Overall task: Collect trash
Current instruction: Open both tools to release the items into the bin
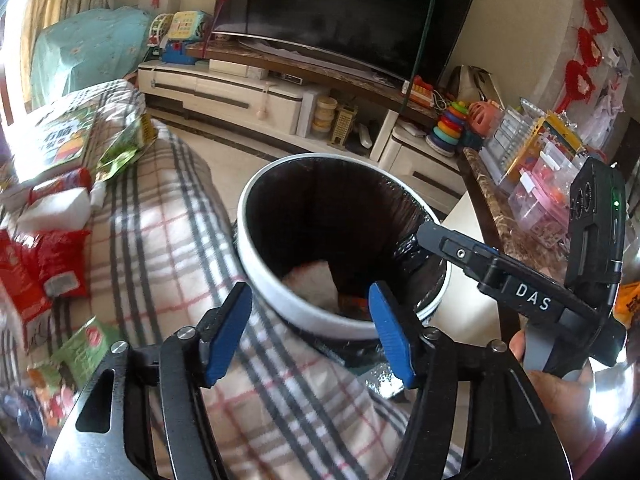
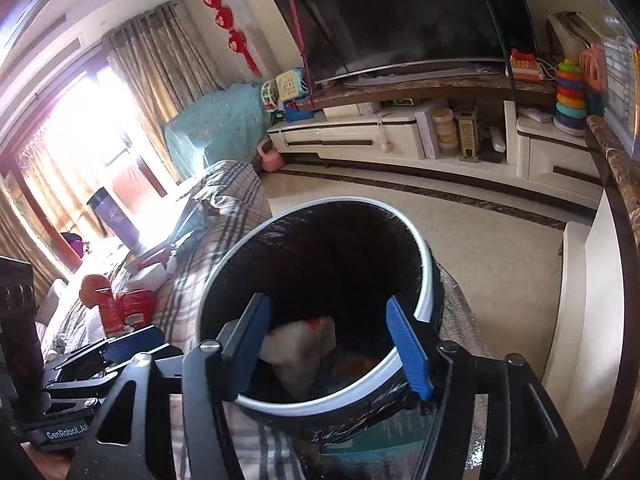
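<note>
A round white-rimmed trash bin lined with a glossy black plastic bag stands on the pale tiled floor just beside a sofa draped in a beige plaid cover, and both hand-held grippers hang over its mouth. The left gripper, black-framed with blue finger pads, has its jaws spread wide and empty, one pad over the plaid cover and the other over the near rim of the bin. The right gripper hovers directly above the opening, its jaws likewise wide apart with nothing between them; from the left it shows as a black arm reaching in over the bin's far-right rim. Inside the bin, near the bottom, lies a crumpled white paper or tissue wad beside some orange-red scraps that are too dim to identify. More litter waits on the sofa: a crumpled red plastic wrapper, a white tissue pack, a green snack packet and a green carton near the left gripper's frame. Across the room a large dark flat-screen television sits on a long white media cabinet, with a rainbow stacking-ring toy at its right end. A marble-topped bench carrying clear plastic boxes runs along the right side.
</note>
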Demonstrator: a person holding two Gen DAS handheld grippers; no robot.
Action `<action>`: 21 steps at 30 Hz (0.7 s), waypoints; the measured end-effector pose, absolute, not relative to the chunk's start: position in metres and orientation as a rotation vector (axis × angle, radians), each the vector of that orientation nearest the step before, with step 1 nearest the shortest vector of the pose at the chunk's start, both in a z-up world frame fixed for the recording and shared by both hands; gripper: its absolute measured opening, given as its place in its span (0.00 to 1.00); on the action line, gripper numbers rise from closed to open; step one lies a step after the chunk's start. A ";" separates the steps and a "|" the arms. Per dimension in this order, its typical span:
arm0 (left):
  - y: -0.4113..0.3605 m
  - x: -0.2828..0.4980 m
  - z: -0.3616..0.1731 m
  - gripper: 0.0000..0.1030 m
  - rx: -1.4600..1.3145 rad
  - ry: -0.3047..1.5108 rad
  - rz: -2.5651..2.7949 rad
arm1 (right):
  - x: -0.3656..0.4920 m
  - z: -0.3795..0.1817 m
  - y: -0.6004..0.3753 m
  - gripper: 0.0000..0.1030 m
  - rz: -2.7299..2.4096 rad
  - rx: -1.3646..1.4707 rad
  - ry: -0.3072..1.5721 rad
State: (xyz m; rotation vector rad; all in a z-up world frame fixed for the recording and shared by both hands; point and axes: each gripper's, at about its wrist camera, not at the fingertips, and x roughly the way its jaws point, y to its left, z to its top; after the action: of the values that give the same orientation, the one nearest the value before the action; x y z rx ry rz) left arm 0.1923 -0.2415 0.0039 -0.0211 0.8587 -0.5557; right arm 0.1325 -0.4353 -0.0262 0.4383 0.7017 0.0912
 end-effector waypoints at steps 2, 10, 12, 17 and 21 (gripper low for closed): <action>-0.232 0.187 0.005 0.65 -0.031 0.850 -0.542 | 0.129 -0.024 -0.430 0.65 0.105 0.437 0.699; -0.188 0.157 0.006 0.68 -0.069 0.819 -0.483 | 0.111 -0.018 -0.397 0.82 0.174 0.437 0.669; -0.175 0.151 0.005 0.69 -0.079 0.818 -0.465 | 0.108 -0.017 -0.385 0.83 0.197 0.434 0.672; -0.139 0.135 0.001 0.69 -0.104 0.814 -0.412 | 0.101 -0.019 -0.359 0.85 0.244 0.419 0.683; -0.114 0.124 0.000 0.69 -0.112 0.800 -0.369 | 0.098 -0.019 -0.338 0.85 0.281 0.399 0.696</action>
State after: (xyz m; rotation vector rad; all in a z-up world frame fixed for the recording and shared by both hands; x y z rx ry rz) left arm 0.1244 -0.1138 0.0004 -0.1120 0.7995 -0.3689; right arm 0.0977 -0.3381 -0.0191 0.3988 0.6958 0.2807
